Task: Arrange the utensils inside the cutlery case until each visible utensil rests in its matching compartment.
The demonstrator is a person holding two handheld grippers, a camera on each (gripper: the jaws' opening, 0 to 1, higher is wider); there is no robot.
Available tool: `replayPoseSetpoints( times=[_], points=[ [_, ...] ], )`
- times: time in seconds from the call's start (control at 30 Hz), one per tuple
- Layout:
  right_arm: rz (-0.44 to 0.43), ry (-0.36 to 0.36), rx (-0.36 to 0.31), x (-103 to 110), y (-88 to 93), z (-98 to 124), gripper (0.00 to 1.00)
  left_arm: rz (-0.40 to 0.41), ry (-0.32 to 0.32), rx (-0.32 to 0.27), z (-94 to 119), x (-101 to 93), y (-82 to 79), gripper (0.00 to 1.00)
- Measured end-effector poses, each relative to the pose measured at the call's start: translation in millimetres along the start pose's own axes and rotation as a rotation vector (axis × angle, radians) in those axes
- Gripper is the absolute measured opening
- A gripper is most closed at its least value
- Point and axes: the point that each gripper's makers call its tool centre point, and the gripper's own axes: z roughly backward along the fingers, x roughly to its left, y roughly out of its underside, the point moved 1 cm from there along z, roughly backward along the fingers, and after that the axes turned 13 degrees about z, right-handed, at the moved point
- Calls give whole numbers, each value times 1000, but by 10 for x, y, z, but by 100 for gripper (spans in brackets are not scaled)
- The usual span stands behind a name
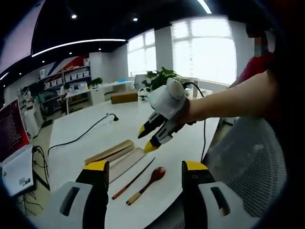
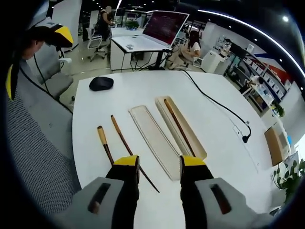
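Observation:
The cutlery case (image 2: 188, 138) lies open on the white table (image 2: 214, 143), a brown chopstick (image 2: 177, 123) resting in it. Its pale flat lid (image 2: 153, 138) lies alongside. A second chopstick (image 2: 125, 143) and a wooden spoon (image 2: 105, 145) lie loose on the table left of the lid; the spoon's bowl is hidden behind my jaw. My right gripper (image 2: 160, 164) hovers open above them. In the left gripper view, the case (image 1: 108, 151), lid (image 1: 126, 163), chopstick (image 1: 134, 178) and spoon (image 1: 151, 177) lie ahead of my open left gripper (image 1: 145, 167). The right gripper (image 1: 146, 140) hangs open over them.
A black mouse (image 2: 101, 83) sits at the table's far end and a black cable (image 2: 214, 102) runs across the table. A grey mesh chair (image 2: 33, 143) stands beside the table edge. A laptop (image 2: 164, 26) is on another desk behind. People sit in the background.

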Motion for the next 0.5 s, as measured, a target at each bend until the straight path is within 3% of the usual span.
replayPoseSetpoints(
  times=[0.3,0.5],
  points=[
    [-40,-26,40,94,128,-62,31,-5,-12,-16,19,10,-28,63],
    [-18,-67,69,206,157,-121,33,14,-12,-34,27,22,-55,63]
  ],
)
